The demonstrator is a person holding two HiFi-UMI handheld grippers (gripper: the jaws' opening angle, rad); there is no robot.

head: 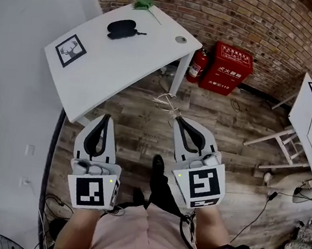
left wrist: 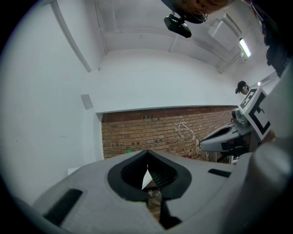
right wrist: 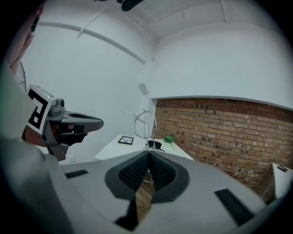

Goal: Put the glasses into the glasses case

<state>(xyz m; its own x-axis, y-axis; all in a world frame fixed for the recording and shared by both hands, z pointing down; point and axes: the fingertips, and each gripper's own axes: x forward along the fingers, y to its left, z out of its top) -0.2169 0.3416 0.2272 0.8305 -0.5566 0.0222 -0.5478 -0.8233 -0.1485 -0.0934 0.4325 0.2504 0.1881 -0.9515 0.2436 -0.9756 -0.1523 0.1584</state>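
In the head view, the glasses [head: 167, 102] are seen pinched at the tip of the right gripper [head: 179, 120], whose jaws are closed on the thin wire frame. The frame juts forward from the tip, out over the wooden floor and just short of the table's [head: 93, 79] near corner. The left gripper [head: 108, 118] is held alongside with its jaws together and nothing between them. The black case [head: 122, 29] lies on the far part of the table, well apart from both grippers. From the right jaws it lies ahead and to the left, with its long axis running roughly across the view. The left gripper is judged the nearer of the two to the case, while the glasses are carried by the right one.

In the left gripper view, the jaws are seen meeting at the tips with nothing held. The right gripper and its wire frame are seen off to the right, against the brick wall.

In the right gripper view, the jaws are shut on the frame, which rises as a thin loop just above the tips. The case is seen straight beyond them on the table, so a forward reach, slightly to the left, is judged to be called for.
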